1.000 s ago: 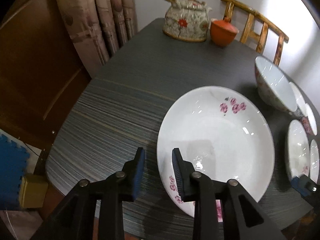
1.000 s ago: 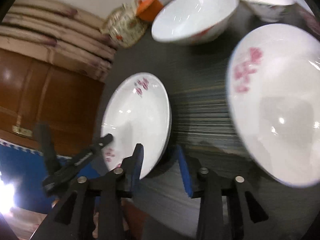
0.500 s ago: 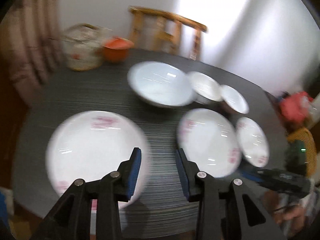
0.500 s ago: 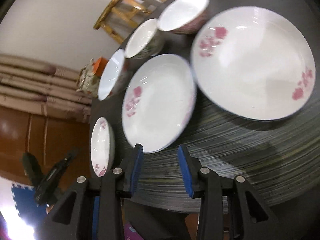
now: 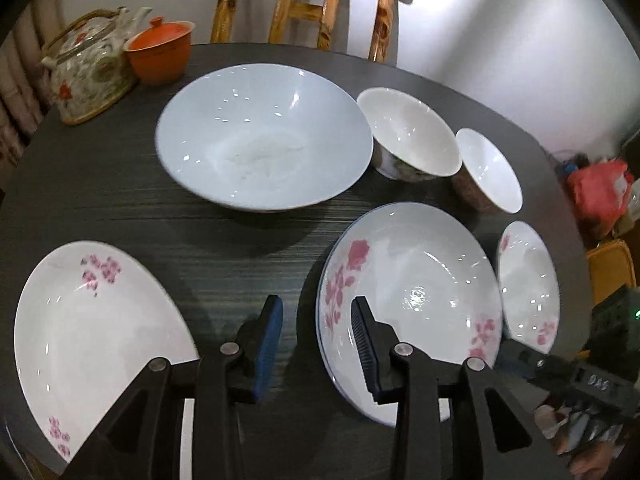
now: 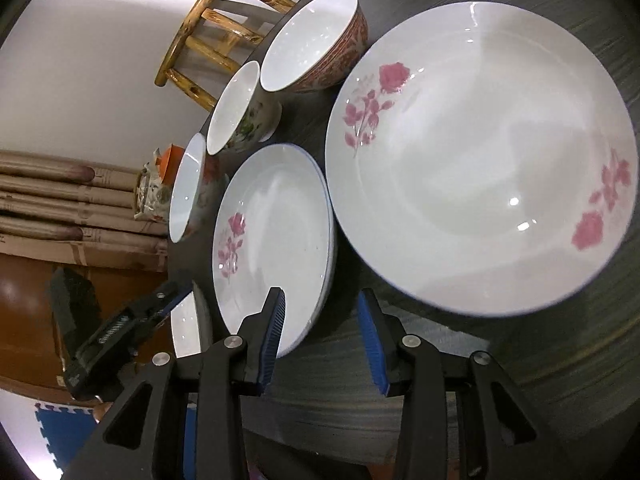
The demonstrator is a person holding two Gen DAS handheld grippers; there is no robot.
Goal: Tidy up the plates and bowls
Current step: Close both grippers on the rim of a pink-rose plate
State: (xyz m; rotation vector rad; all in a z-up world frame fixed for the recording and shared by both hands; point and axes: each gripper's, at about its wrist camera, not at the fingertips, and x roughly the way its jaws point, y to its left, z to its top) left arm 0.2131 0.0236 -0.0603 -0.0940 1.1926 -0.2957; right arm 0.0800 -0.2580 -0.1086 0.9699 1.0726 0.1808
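My left gripper [image 5: 316, 304] is open above bare table, between a plum-blossom plate [image 5: 92, 332] on its left and a blue-rimmed rose plate [image 5: 408, 292] on its right. Its right finger overlaps that plate's left rim. Behind stand a large pale bowl [image 5: 260, 140] and two small bowls [image 5: 408, 136] [image 5: 488, 168]. Another rose plate [image 5: 528, 280] lies far right. My right gripper [image 6: 320, 300] is open at the near rim of the blue-rimmed plate [image 6: 272, 232], its pads not pressing. The other rose plate [image 6: 480, 152] fills the right wrist view.
A flowered teapot [image 5: 88, 76] and an orange lidded cup [image 5: 160, 56] stand at the back left of the dark round table [image 5: 240, 240]. A wooden chair [image 5: 312, 4] is behind it. A red bag [image 5: 596, 192] lies on the floor at right.
The left view has swung right, from the plum-blossom plate to the gap beside the rose plate, and its jaws stand a little wider. The right view has rolled and closed in on the plates.
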